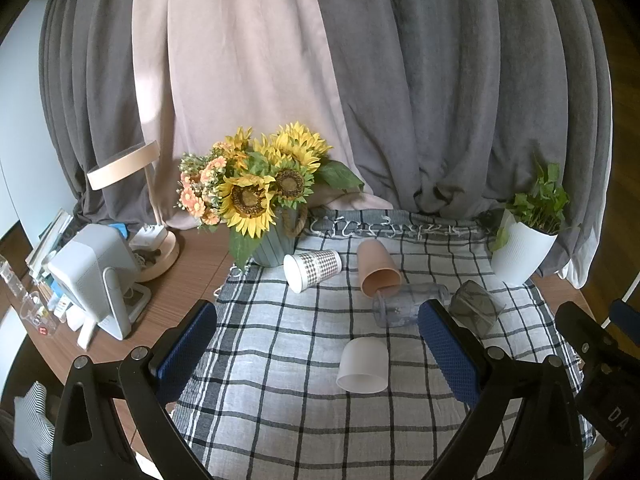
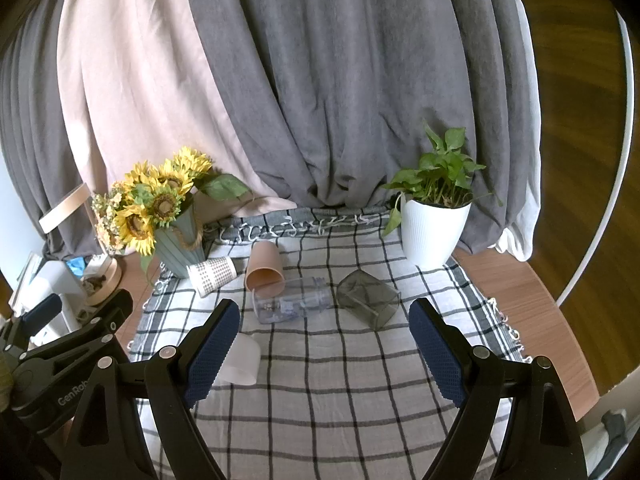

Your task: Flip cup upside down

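Observation:
Several cups sit on a checked cloth (image 1: 280,400). A white cup (image 1: 363,365) stands mouth down nearest me; it also shows in the right wrist view (image 2: 242,360), partly behind the left finger. A patterned paper cup (image 1: 312,270) (image 2: 211,276), a tan cup (image 1: 378,267) (image 2: 265,268), a clear cup (image 1: 410,304) (image 2: 292,300) and a dark square glass (image 1: 476,306) (image 2: 368,298) lie on their sides further back. My left gripper (image 1: 318,344) is open and empty above the cloth. My right gripper (image 2: 324,340) is open and empty too.
A sunflower vase (image 1: 272,240) (image 2: 180,248) stands at the cloth's back left. A white potted plant (image 1: 524,248) (image 2: 434,228) stands at the back right. A lamp (image 1: 160,256), a white device (image 1: 96,276) and small items crowd the table's left. Curtains hang behind.

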{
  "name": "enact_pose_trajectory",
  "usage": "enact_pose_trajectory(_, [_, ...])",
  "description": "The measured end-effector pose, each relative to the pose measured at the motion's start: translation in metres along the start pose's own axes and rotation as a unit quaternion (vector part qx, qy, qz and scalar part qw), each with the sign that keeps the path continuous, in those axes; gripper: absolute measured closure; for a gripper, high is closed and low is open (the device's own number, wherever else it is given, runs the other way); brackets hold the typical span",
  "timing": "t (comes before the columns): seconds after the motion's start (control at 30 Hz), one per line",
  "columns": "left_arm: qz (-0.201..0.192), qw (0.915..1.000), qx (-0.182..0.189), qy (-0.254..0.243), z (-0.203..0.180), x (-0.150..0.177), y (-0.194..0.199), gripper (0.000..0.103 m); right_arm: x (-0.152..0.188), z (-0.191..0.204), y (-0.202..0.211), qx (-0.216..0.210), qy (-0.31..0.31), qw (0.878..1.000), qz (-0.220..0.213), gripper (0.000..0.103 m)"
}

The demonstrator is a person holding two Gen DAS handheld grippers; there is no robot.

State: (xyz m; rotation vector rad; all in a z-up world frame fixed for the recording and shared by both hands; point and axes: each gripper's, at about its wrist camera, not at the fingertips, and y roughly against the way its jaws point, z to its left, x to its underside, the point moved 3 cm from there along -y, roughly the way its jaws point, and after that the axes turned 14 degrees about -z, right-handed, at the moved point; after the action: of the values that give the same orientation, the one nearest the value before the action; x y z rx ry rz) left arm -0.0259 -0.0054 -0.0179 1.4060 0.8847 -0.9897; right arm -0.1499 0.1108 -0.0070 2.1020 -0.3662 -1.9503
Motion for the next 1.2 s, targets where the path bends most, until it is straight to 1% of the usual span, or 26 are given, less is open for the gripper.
enact_pose_trajectory(0.2, [-0.007,1.0,0.007,0.0,-0.005,-0.002,-0.004,0.0,0.001,-0.001,-0.006,-0.002,0.0,1.0,0.005,0.017])
enact_pose_trajectory(0.27, [-0.003,1.0,0.006,0.0,-0.009,-0.001,-0.007,0.0,0.002,-0.002,-0.009,-0.003,0.002,1.0,0.006,0.017])
enact_pose_trajectory(0.37, [0.019,0.9998,0.01,0.005,-0.017,0.003,-0.015,0.0,0.004,-0.007,-0.015,-0.007,0.0,1.0,0.014,0.017])
enact_pose_trajectory(0.53, [0.076,0.9967,0.027,0.011,-0.041,0.019,-0.038,0.0,0.01,-0.022,-0.033,-0.014,-0.005,0.999,0.043,0.017])
enact_pose_trajectory(0.57, [0.079,0.9936,0.081,0.005,-0.048,0.021,-0.041,0.0,0.01,-0.026,-0.038,-0.018,-0.005,0.999,0.05,0.016])
enact_pose_trajectory(0.6, [0.09,0.9932,0.073,0.009,-0.054,0.023,-0.046,0.0,0.012,-0.03,-0.044,-0.022,-0.006,0.998,0.059,0.017])
enact_pose_trajectory(0.63, [0.092,0.9885,0.12,0.005,-0.061,0.024,-0.048,0.0,0.012,-0.034,-0.051,-0.026,-0.005,0.997,0.07,0.017])
enact_pose_trajectory(0.8, [0.118,0.9896,0.078,0.028,-0.084,0.029,-0.068,0.0,0.017,-0.057,-0.09,-0.056,0.0,0.99,0.131,0.017])
enact_pose_trajectory(1.0, [0.155,0.9862,0.027,0.05,-0.108,0.04,-0.1,0.0,0.022,-0.069,-0.155,-0.094,0.04,0.973,0.208,0.017])
enact_pose_trajectory(1.07, [0.167,0.9846,0.011,0.049,-0.117,0.045,-0.111,0.0,0.026,-0.071,-0.177,-0.1,0.059,0.966,0.229,0.017])
enact_pose_trajectory(1.2, [0.192,0.9807,-0.005,0.036,-0.134,0.056,-0.129,0.0,0.036,-0.066,-0.218,-0.118,0.077,0.955,0.26,0.017])
